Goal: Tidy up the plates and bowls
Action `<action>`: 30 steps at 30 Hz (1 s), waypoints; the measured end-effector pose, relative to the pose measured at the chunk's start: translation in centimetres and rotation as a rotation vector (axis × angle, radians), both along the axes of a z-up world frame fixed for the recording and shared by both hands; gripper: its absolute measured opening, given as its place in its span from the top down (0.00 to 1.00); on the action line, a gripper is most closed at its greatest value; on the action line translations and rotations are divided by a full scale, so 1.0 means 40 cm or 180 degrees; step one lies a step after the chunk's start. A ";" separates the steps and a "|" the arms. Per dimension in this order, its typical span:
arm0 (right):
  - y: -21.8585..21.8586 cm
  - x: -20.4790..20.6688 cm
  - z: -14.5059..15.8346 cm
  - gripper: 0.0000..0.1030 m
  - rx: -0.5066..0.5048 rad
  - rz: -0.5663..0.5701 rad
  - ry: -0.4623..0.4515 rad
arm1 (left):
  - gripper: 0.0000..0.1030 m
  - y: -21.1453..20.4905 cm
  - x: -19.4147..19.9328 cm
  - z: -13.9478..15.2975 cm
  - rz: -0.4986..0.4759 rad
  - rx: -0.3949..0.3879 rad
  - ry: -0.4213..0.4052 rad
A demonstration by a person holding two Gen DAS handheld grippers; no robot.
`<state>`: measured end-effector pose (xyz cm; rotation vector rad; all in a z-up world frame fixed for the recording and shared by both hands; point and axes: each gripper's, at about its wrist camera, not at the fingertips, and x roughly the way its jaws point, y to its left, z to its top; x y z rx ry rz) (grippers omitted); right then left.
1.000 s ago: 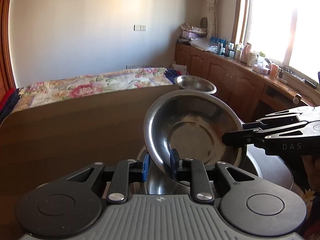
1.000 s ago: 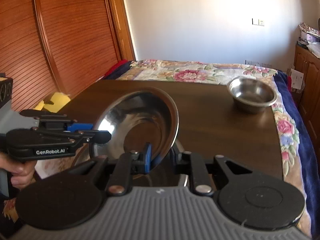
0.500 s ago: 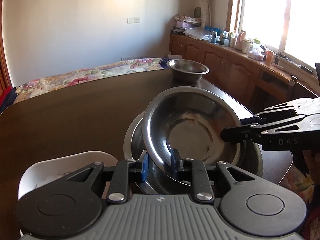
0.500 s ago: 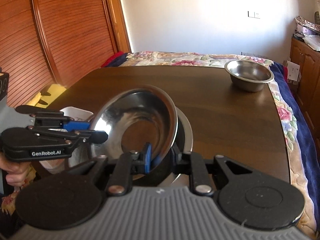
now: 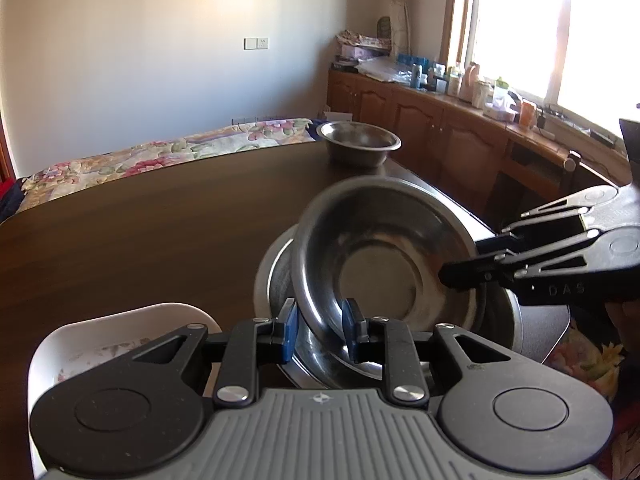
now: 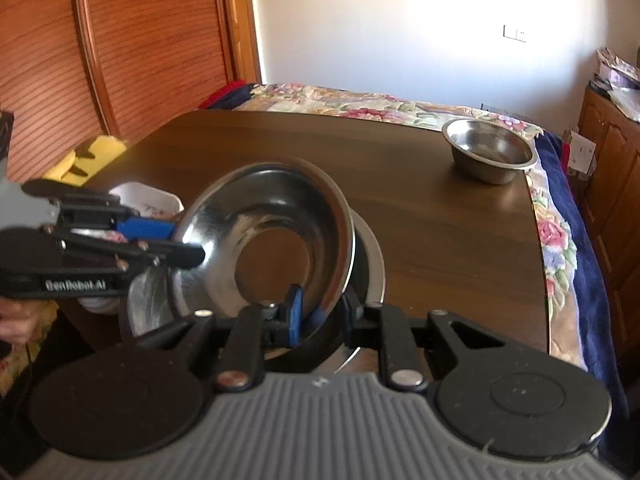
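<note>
- We see a pale wall (image 5: 160, 60) at twelve o'clock, with a white switch plate (image 5: 256, 43).
- At two o'clock, a bright window (image 5: 560, 32) lights the wooden cabinets (image 5: 440, 128).
- A floral bedspread (image 5: 168, 152) lies beyond the dark wooden table (image 5: 140, 232).
- Slatted wooden doors (image 6: 140, 48) stand at ten o'clock.

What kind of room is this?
Probably a bedroom at home: a bed with a floral quilt sits behind the dark wooden table, and wooden cabinets run beneath a sunny window.
</note>
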<state>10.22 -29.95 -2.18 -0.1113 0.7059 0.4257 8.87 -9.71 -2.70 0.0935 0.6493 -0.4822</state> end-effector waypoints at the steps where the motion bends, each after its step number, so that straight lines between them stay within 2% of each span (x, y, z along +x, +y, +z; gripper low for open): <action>1: 0.003 0.000 -0.001 0.82 -0.0040 0.0007 -0.0006 | 0.75 0.006 -0.001 0.002 0.0005 -0.0021 -0.0002; 3: 0.007 0.002 -0.001 0.89 -0.0113 0.0003 -0.0010 | 0.75 0.017 -0.002 0.004 0.0028 -0.0046 -0.0027; 10: 0.018 0.010 -0.002 0.89 -0.0244 0.0001 -0.0045 | 0.75 0.022 -0.008 0.022 0.0097 -0.0133 -0.0089; 20: 0.031 0.017 -0.005 0.85 -0.0306 -0.0017 -0.0072 | 0.75 0.036 0.008 0.046 0.0216 -0.0169 -0.0207; 23: 0.024 0.015 -0.002 0.85 -0.0267 -0.0035 -0.0108 | 0.75 0.031 0.010 0.044 0.0230 -0.0149 -0.0230; 26: 0.014 0.015 0.009 0.78 -0.0176 -0.0044 -0.0139 | 0.75 0.026 0.018 0.044 0.0234 -0.0133 -0.0240; 30: -0.001 0.019 0.031 0.78 -0.0090 -0.0054 -0.0207 | 0.75 0.015 0.036 0.049 0.0228 -0.0117 -0.0244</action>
